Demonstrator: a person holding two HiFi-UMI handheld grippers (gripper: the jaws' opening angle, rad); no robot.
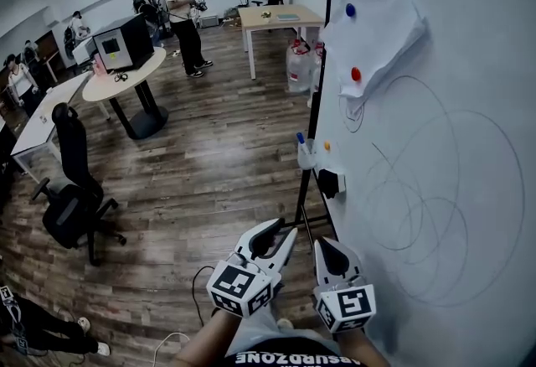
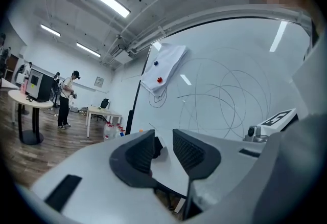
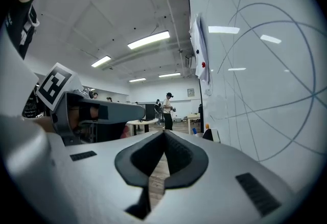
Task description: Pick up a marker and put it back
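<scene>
**A:** Quick one: where's the marker?

**B:** The blue-capped marker [image 1: 300, 139] stands cap-up in the small white holder [image 1: 306, 158] at the near edge of the whiteboard [image 1: 469, 38]. It's just beyond the black eraser [image 1: 329, 183]. It's out ahead of both your grippers and well apart from them, with nothing touching it.

**A:** Jaws?

**B:** Your left gripper [image 1: 272, 241] has its jaws narrowly apart with nothing between the pads; only the board and the eraser show beyond the gap. Your right gripper [image 1: 337, 256] has its pads together at the tips and is empty.

**A:** How will it handle?

**B:** My guess is light, stiff and not fragile. The smooth plastic barrel will likely slip or twist if you pinch it off-centre. Only the cap end clears the holder, so that's your grab spot. Take it square across the cap with the pads on either side, then lift straight up so it doesn't tip the holder. If you use the right gripper, it has to open first. I can't tell whether the left's gap is wide enough yet.
</scene>
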